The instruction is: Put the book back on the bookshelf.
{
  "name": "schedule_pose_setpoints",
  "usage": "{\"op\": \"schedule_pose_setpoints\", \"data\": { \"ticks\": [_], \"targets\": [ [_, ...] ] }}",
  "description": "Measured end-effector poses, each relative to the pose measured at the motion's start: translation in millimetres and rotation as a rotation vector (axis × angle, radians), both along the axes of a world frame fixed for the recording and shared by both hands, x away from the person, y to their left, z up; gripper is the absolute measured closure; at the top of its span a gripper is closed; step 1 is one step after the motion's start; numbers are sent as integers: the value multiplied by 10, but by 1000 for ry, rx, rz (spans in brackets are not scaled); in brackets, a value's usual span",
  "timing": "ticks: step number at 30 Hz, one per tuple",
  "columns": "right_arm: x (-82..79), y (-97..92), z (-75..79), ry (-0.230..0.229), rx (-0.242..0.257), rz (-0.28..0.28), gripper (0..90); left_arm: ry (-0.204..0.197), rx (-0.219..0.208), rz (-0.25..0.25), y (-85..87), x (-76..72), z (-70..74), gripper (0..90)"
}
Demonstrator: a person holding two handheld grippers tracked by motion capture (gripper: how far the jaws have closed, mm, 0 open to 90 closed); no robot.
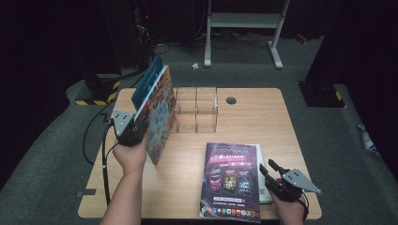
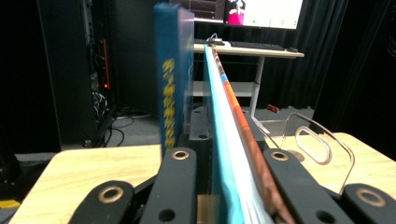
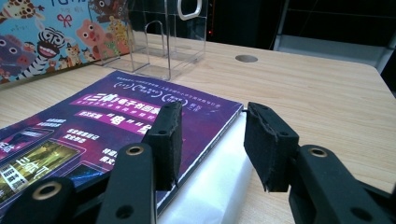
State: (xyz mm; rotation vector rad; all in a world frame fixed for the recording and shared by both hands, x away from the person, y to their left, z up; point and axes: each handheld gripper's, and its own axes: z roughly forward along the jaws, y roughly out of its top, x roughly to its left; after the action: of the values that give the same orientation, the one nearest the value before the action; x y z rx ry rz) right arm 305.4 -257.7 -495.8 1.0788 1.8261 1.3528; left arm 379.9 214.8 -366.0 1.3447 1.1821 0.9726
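My left gripper (image 1: 141,123) is shut on the lower edge of a thin colourful picture book (image 1: 159,112), which it holds upright over the table's left side. In the left gripper view the jaws (image 2: 231,158) pinch the book's teal and orange edge (image 2: 233,116). A blue book (image 1: 146,82) (image 2: 173,79) stands close against its far side, outside the jaws. A purple magazine (image 1: 232,180) (image 3: 116,121) lies flat on a white book (image 1: 265,187) (image 3: 219,186) near the front edge. My right gripper (image 1: 268,166) (image 3: 217,140) is open, its pads on either side of the magazine's right edge without pressing on it.
A clear acrylic book holder (image 1: 197,110) (image 2: 322,144) (image 3: 163,42) stands at the back middle of the wooden table (image 1: 263,117), just right of the upright books. A round cable hole (image 1: 231,100) lies behind it. White desk legs (image 1: 244,28) stand on the floor beyond.
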Motion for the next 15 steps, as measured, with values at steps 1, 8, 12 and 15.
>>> {"op": "schedule_pose_setpoints", "data": {
  "ticks": [1, 8, 12, 15],
  "targets": [
    [1, -2, 1, 1, -1, 1, 564, -3, 1, 5, -2, 8, 11, 812],
    [-1, -14, 0, -2, 3, -5, 565, -41, 6, 24, -51, 69, 58, 812],
    [-3, -16, 3, -3, 5, -5, 565, -43, 8, 19, -103, 114, 45, 812],
    [-6, -22, 4, -3, 7, -6, 565, -50, 4, 28, -133, 147, 27, 812]
  ]
}}
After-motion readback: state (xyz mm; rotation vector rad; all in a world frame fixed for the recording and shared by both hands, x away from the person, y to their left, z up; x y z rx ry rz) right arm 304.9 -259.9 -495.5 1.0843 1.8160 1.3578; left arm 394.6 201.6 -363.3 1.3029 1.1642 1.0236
